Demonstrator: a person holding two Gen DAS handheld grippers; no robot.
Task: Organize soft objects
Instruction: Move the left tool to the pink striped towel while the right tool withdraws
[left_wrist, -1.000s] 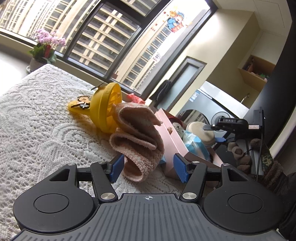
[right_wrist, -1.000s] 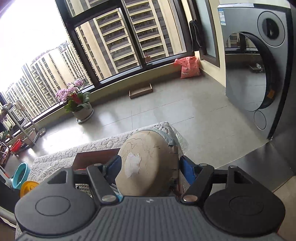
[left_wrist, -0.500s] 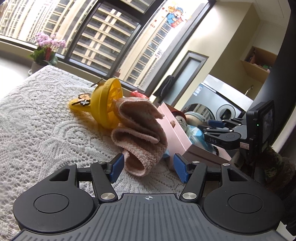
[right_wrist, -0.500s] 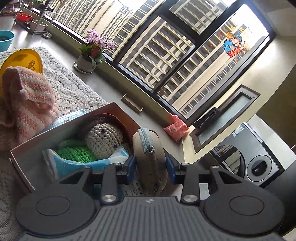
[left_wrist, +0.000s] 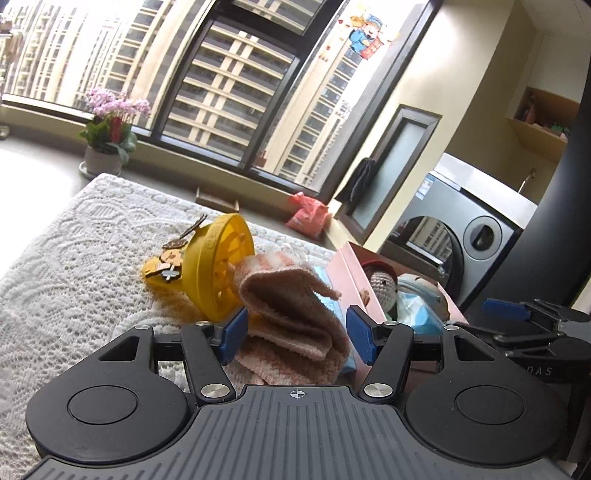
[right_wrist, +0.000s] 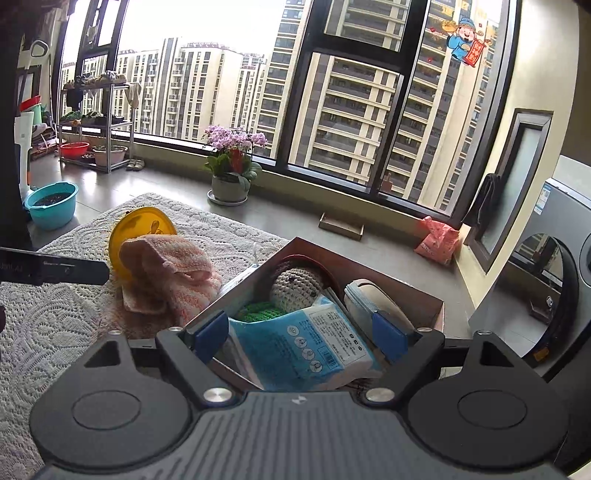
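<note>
Your right gripper (right_wrist: 301, 334) is opening over the pink cardboard box (right_wrist: 430, 308), nothing pinched; the beige zip pouch (right_wrist: 373, 299) already lies inside. Your left gripper (left_wrist: 293, 334) stands spread around the folded pink knitted cloth (left_wrist: 291, 314) just beside that box. Pinch the cloth's thick fold, then lift clear of the box wall.

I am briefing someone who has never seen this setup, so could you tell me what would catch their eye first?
Probably the pink striped towel, crumpled on the white lace cloth against a tipped yellow plastic dish. Right of it, an open box holds a crocheted doll, a blue tissue pack and a beige pouch. Behind, big windows show apartment towers.
</note>
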